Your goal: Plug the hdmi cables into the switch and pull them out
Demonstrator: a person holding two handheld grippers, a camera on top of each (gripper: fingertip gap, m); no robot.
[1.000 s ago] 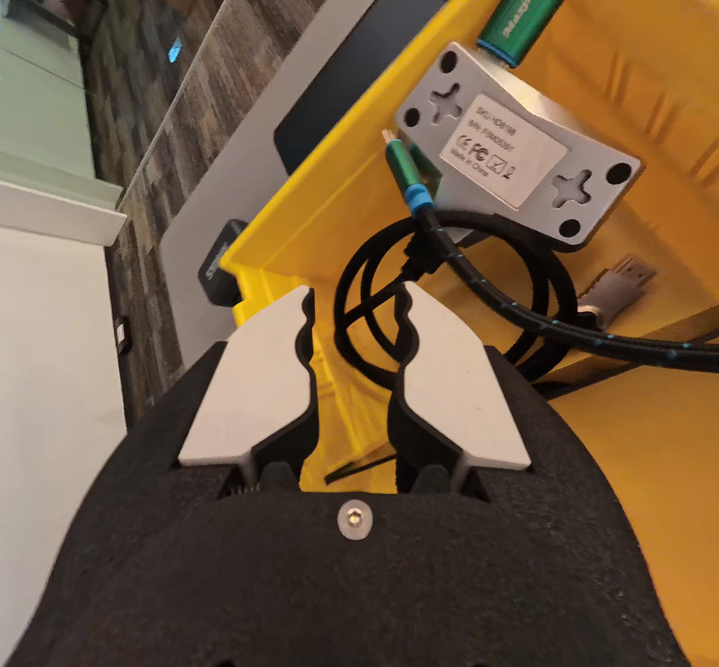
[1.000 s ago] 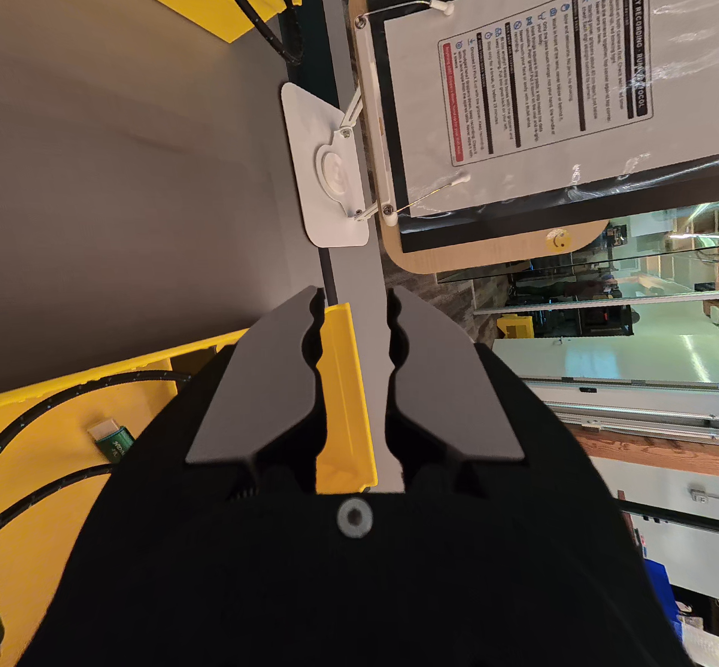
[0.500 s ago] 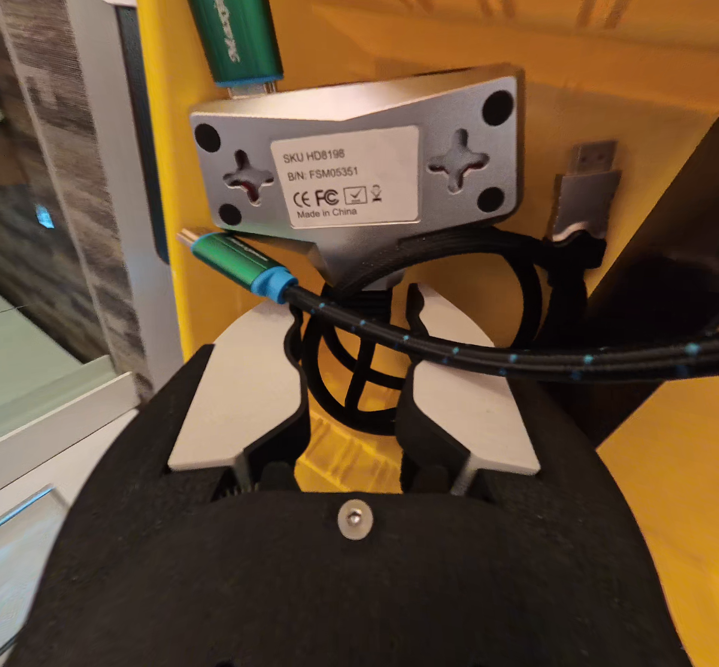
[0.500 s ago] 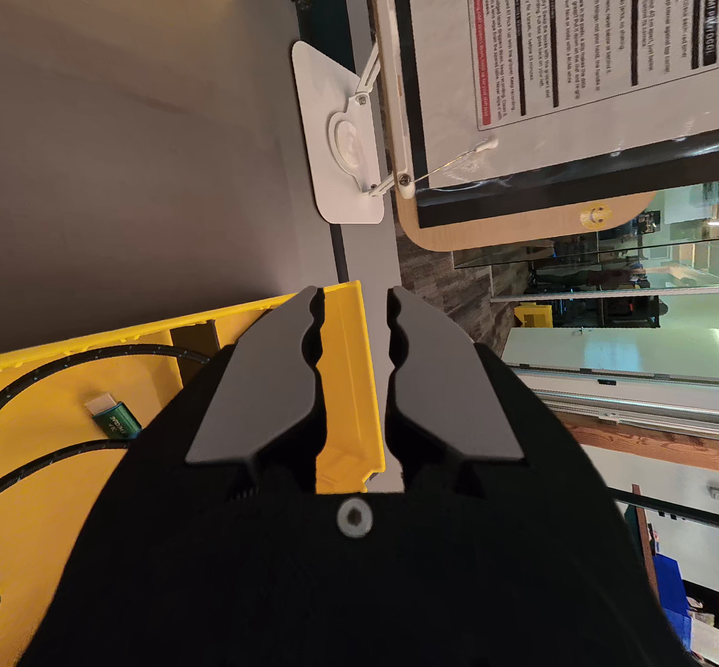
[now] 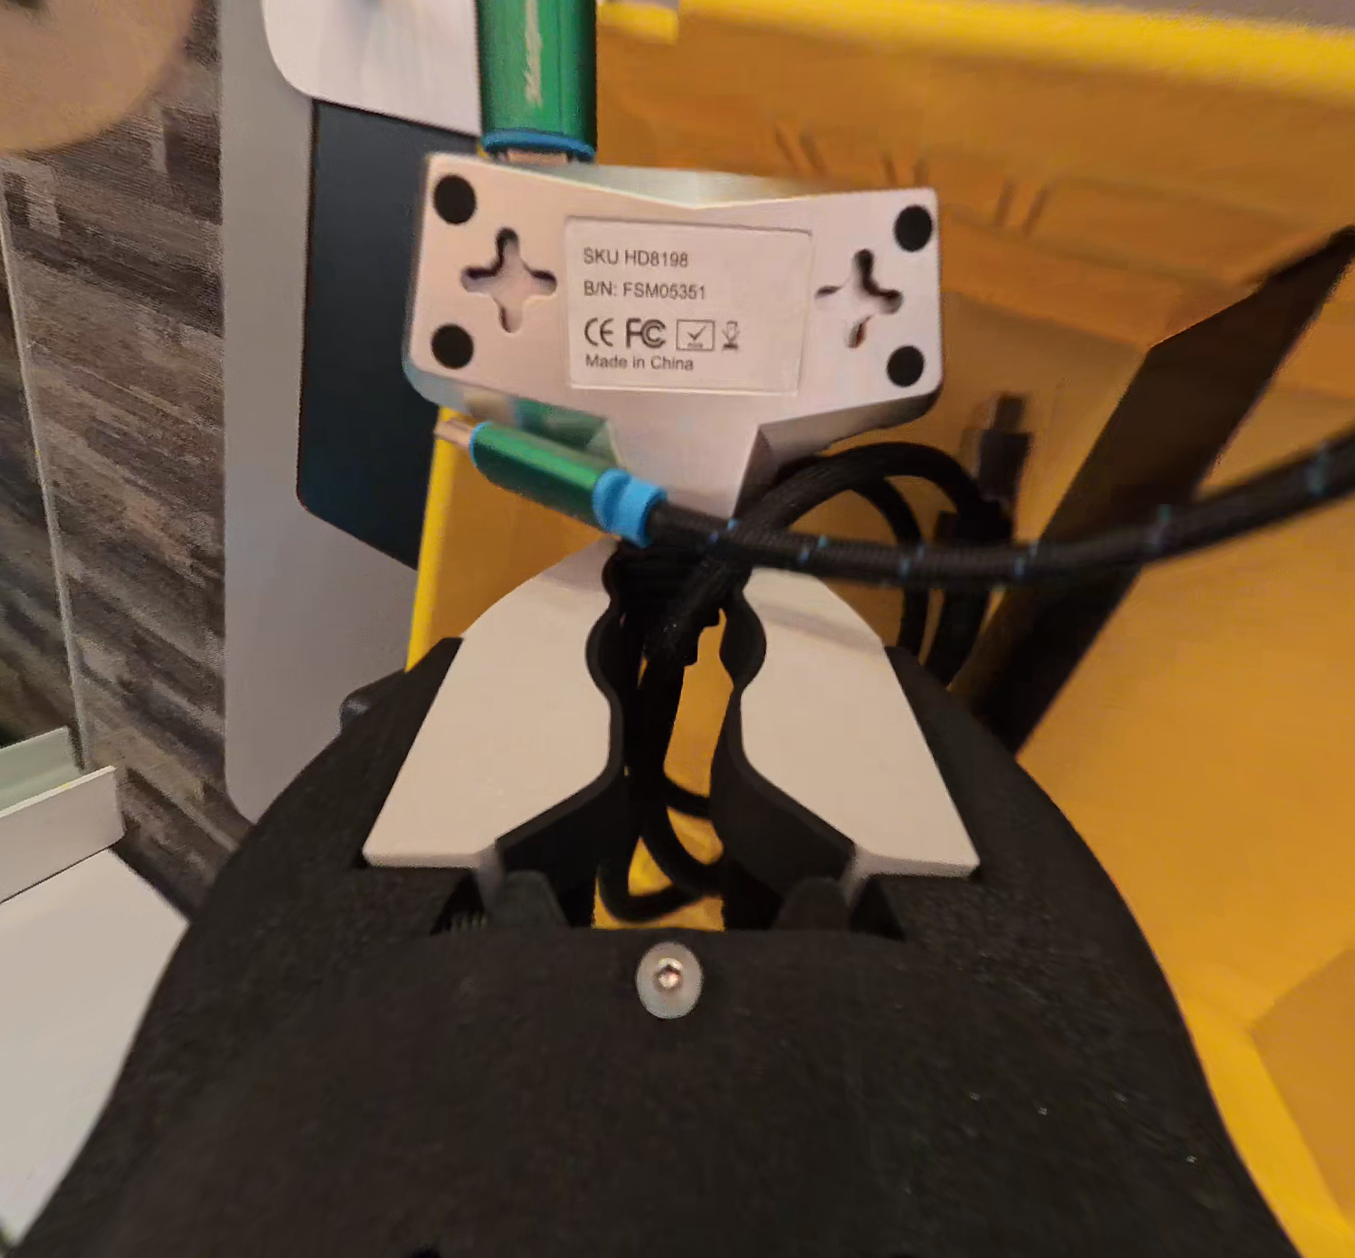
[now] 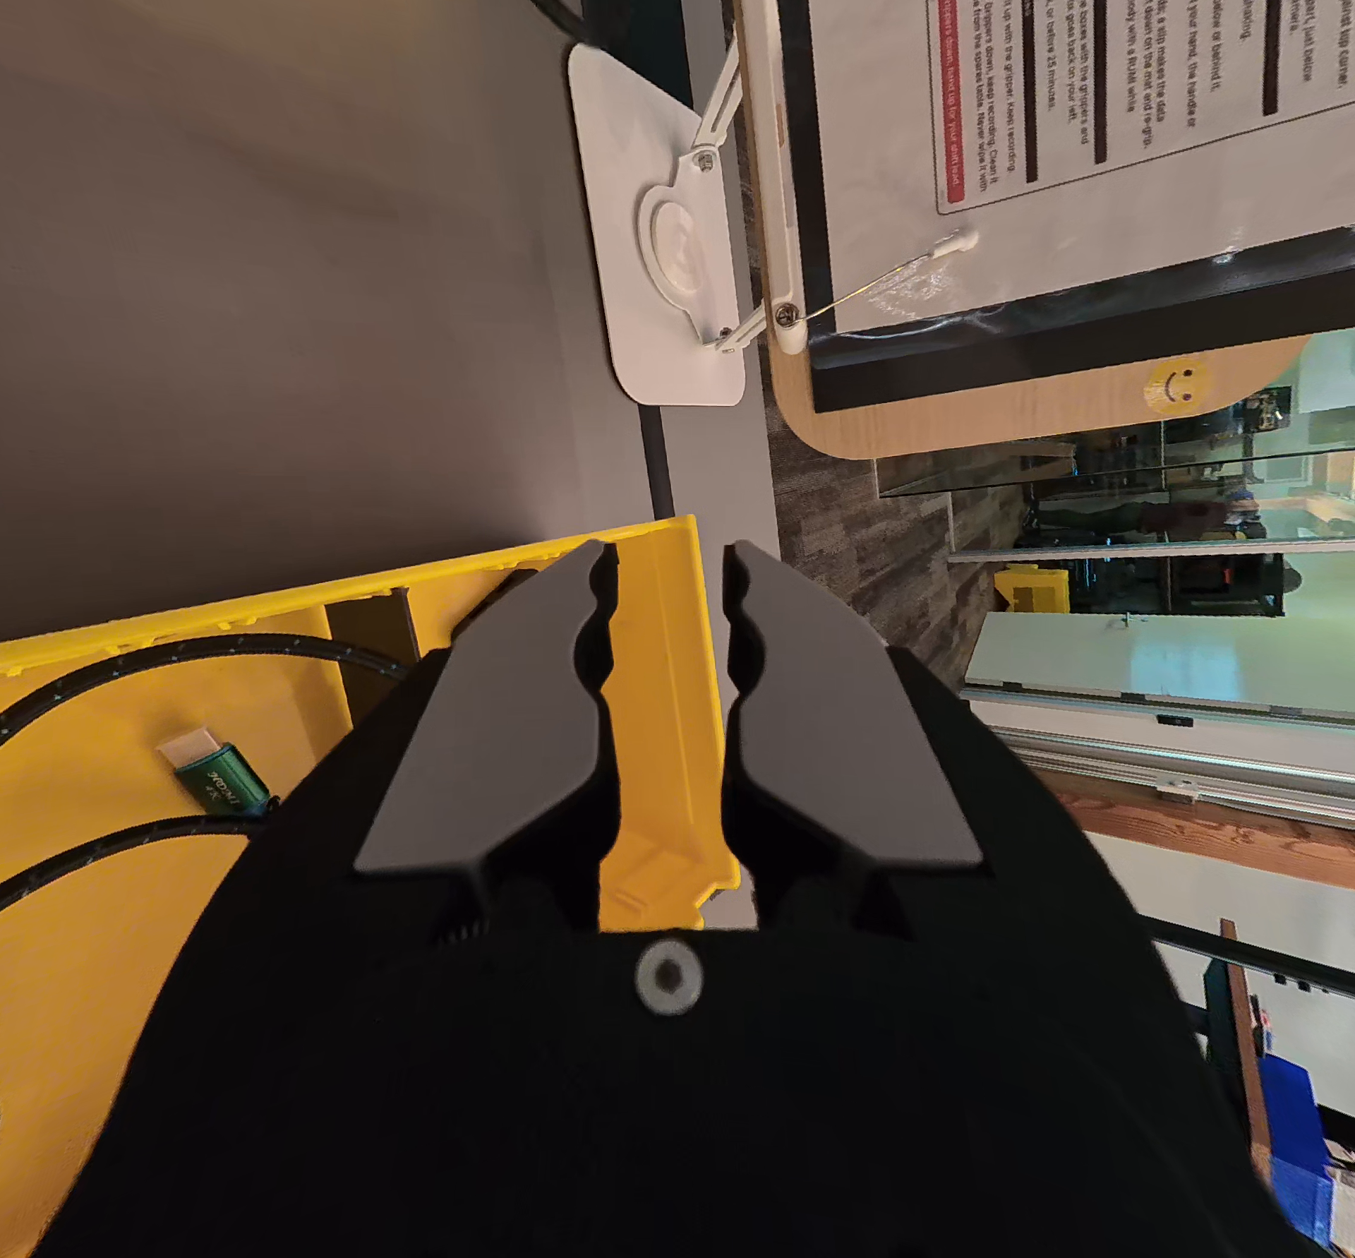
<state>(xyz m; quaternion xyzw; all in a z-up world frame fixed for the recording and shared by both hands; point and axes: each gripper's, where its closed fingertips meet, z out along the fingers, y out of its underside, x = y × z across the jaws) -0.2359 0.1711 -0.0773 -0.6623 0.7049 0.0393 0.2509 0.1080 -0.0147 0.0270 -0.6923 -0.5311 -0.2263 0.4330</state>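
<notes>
Beside bin wall (image 5: 953, 122), left gripper (image 5: 671, 585) clamps switch (image 5: 674, 299) cord.

Left gripper (image 5: 674, 607) has its fingers pinched nearly together; right gripper (image 6: 671, 563) holds its fingers parted, empty

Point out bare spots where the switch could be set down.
Free: the grey tabletop between the yellow bin and the white stand base. Crowded: the bin around the switch, with looped black cable and green plugs.
</notes>
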